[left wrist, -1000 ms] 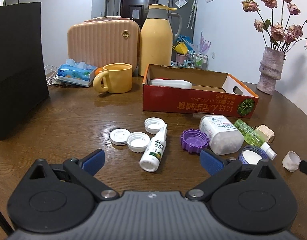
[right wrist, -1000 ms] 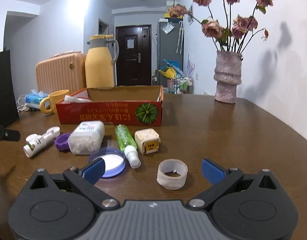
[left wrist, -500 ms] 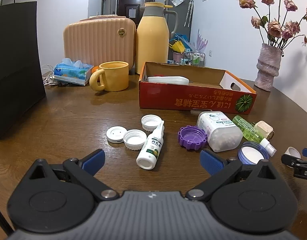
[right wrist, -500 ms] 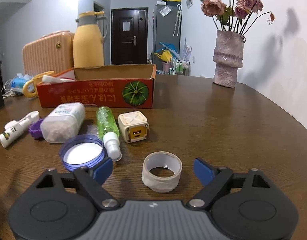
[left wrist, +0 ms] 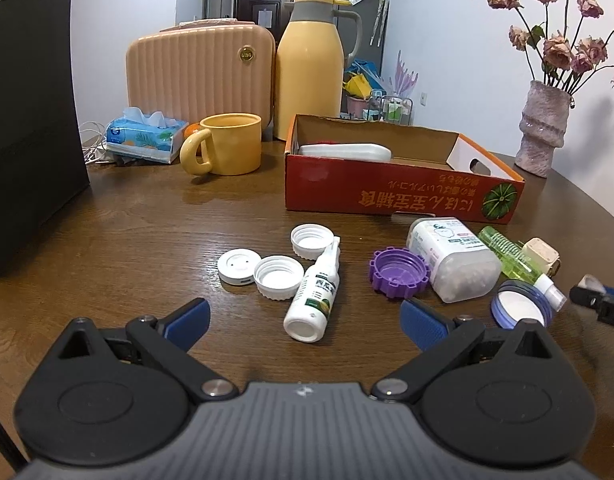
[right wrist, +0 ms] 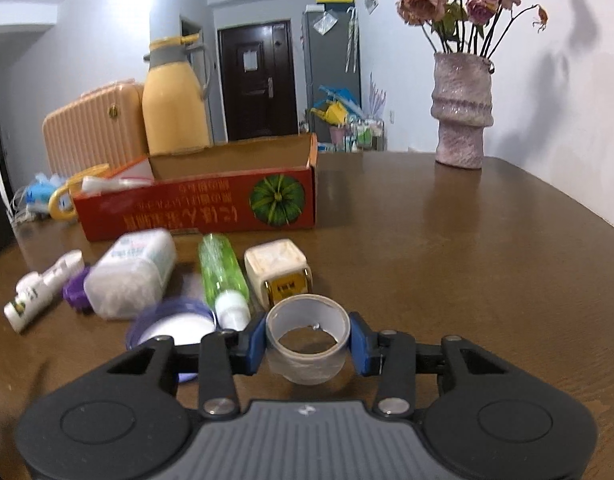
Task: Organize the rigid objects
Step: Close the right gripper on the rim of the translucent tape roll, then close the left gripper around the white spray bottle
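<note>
Right gripper (right wrist: 307, 342) jaws just closed on tape roll (right wrist: 307, 344), pads pressing opposite sides, ready for box (right wrist: 211, 204). Left gripper (left wrist: 305, 320) jaws wide, empty, waiting above table (left wrist: 127, 240).

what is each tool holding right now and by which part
The right tool has just closed on the tape roll, its pads on opposite sides of the outer wall. The left tool is open and holds nothing.

Right gripper (right wrist: 307, 344) moved forward over the table (right wrist: 467, 260); jaws have just been closing, pads now against the tape roll (right wrist: 307, 344) between them.
</note>
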`<state>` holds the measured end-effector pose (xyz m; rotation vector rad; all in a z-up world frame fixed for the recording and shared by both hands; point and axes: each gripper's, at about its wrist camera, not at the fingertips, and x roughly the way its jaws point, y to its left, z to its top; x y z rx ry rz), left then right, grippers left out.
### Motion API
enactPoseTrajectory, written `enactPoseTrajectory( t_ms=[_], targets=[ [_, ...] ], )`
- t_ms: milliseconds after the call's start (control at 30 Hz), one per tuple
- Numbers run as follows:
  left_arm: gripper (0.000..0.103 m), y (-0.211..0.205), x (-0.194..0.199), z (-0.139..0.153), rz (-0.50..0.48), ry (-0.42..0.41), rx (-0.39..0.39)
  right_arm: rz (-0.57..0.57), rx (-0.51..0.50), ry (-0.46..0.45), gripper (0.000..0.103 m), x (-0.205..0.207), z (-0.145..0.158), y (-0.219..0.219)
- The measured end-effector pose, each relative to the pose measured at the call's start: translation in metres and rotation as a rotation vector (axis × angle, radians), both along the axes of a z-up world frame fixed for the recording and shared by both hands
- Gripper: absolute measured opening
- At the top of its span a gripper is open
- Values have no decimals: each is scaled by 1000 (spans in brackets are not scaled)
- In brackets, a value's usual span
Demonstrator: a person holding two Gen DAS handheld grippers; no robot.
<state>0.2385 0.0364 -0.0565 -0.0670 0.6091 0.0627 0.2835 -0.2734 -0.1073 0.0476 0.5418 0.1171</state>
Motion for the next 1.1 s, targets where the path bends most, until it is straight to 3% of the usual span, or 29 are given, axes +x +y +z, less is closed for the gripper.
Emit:
enactPoseTrajectory(
  t_ms=[367, 567, 967, 1067, 1100],
  targets=[
    [102, 2, 38, -10, -35, 53, 87, -26, -40, -107, 41, 3, 7, 14],
    [77, -8, 63, -25, -40, 80, 118, -22, -51, -111, 41, 3, 7, 16],
    [53, -7, 74, -38, -79, 121, 59, -11, -56, -111, 42, 2, 6, 18],
    [29, -8, 73, -38, -89, 112, 50, -13, -49, -106, 42, 3, 6, 16],
    [28, -7, 73, -38, -95, 106, 45, -14, -47, -106, 42, 3, 6, 16]
  ],
)
